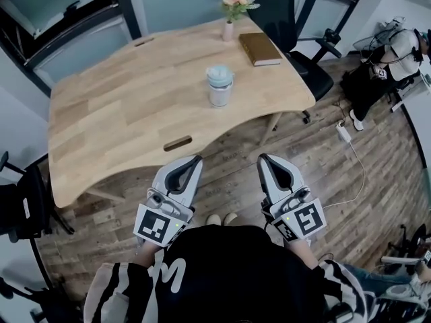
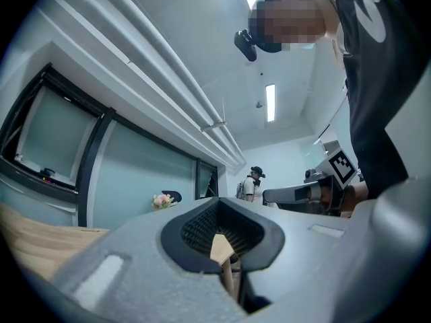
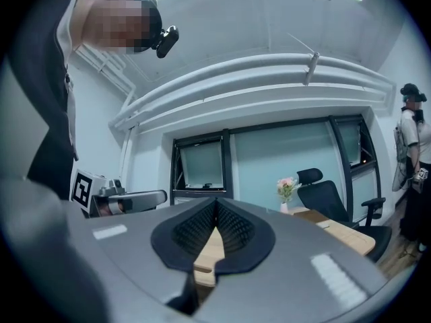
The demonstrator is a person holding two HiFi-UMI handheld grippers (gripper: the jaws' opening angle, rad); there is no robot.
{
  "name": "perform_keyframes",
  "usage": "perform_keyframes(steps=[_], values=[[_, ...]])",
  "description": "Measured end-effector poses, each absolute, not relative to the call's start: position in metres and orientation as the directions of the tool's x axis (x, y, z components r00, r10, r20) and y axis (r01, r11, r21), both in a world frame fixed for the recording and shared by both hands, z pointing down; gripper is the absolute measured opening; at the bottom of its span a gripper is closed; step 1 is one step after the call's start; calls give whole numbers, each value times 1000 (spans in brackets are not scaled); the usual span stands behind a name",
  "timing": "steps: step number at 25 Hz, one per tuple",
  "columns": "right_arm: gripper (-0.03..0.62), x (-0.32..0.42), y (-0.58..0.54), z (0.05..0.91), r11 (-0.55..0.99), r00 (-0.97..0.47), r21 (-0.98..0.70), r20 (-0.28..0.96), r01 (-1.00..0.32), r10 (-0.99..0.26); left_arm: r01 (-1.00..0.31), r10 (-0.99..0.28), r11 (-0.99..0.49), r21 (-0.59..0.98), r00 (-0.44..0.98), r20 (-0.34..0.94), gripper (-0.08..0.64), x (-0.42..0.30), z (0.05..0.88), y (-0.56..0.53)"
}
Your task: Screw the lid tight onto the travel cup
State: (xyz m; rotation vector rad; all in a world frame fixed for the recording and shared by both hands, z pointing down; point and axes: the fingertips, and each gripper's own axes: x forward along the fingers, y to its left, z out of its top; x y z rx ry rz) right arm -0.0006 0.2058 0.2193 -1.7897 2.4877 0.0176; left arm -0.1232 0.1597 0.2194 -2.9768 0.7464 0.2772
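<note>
1 desk fills the head view, with 2 oblong cut-outs in its top: 1 near slot at 6 o'clock and 1 far slot at 11 o'clock. 3 things stand on it: 1 travel cup near the middle, carrying 1 pale lid; 1 brown book at 1 o'clock; and 1 vase of pink flowers at 12 o'clock. 1 black office chair stands past the desk at 1 o'clock. 1 white power strip lies on the floor at 3 o'clock. 1 other person is at 2 o'clock. There are 2 grippers, the left gripper and the right gripper, each with 1 marker cube.
</note>
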Motion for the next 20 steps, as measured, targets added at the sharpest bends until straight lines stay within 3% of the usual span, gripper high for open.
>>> perform_keyframes(steps=[20], values=[[0, 9, 210, 227, 269, -267, -44, -49, -962, -962, -452, -446, -892, 0, 880, -162, 0, -119, 230, 147]])
